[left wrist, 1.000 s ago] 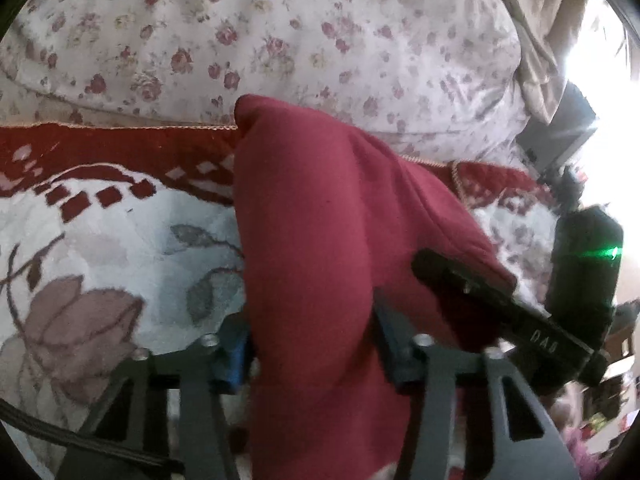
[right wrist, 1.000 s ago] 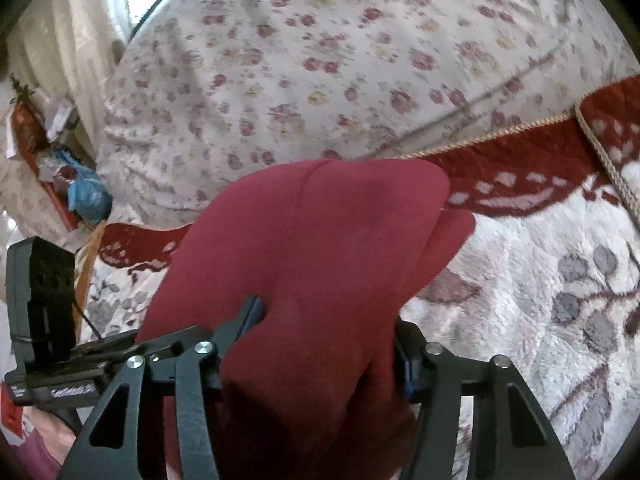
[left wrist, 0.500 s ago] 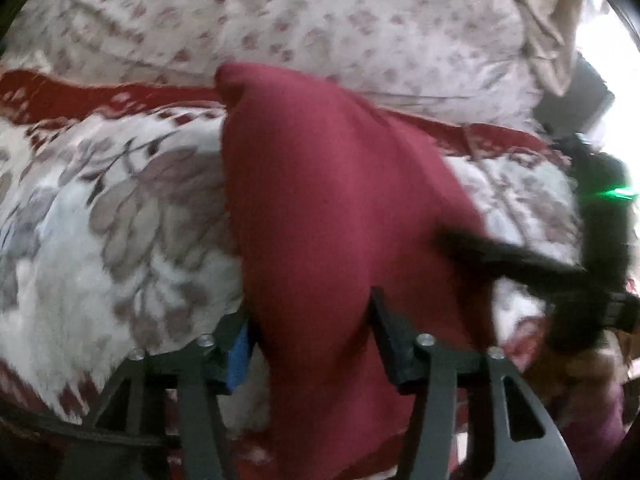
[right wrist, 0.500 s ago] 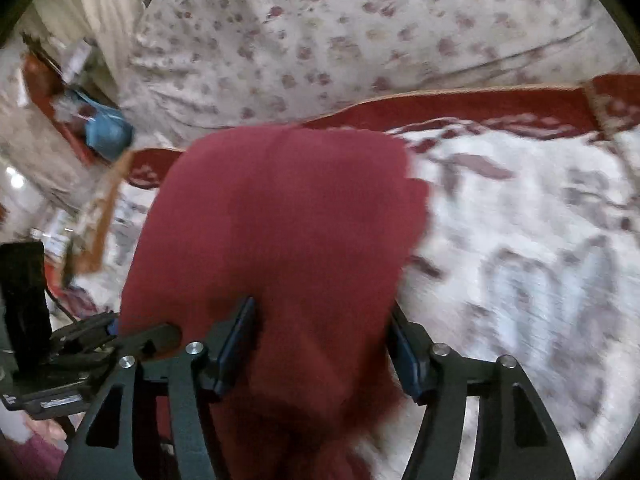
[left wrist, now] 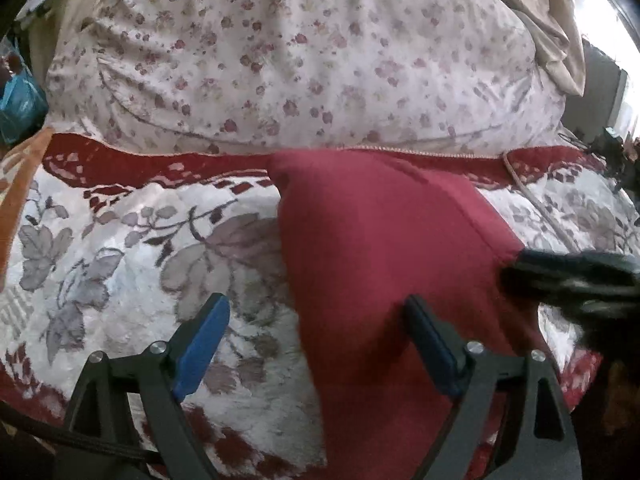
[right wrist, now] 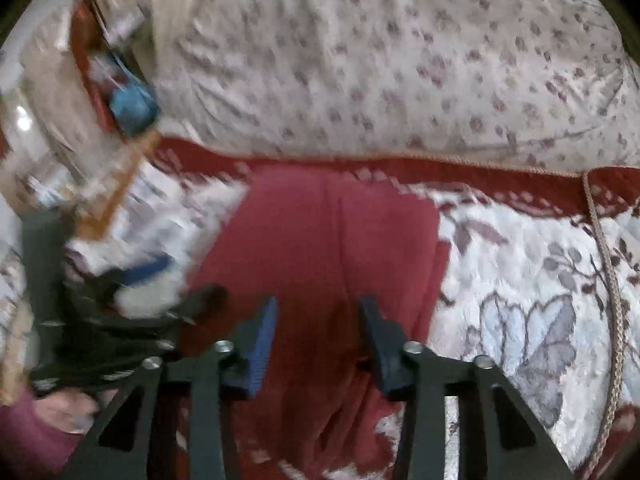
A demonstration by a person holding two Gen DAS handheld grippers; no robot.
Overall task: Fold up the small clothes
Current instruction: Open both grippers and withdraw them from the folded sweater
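Observation:
A dark red garment [left wrist: 380,248] lies folded on the flowered blanket [left wrist: 120,248]; it also shows in the right wrist view [right wrist: 328,240]. My left gripper [left wrist: 316,320] is open, its jaws spread wide; the garment's near left edge lies between them, and the right finger [left wrist: 428,344] rests on the cloth. My right gripper [right wrist: 316,320] is open just above the garment's near end, its jaws apart with cloth below the gap. The right gripper's blurred black body [left wrist: 572,280] shows at the garment's right edge in the left wrist view.
A big pillow [left wrist: 304,60] with small red flowers lies across the back. The blanket's red border [left wrist: 160,160] runs below it. A cord [right wrist: 612,280] lies on the blanket at the right. Clutter and a blue bag [right wrist: 132,108] are off the bed's left.
Both grippers have let go of the garment and opened. The garment has dropped from being held up to lying flat on the blanket.

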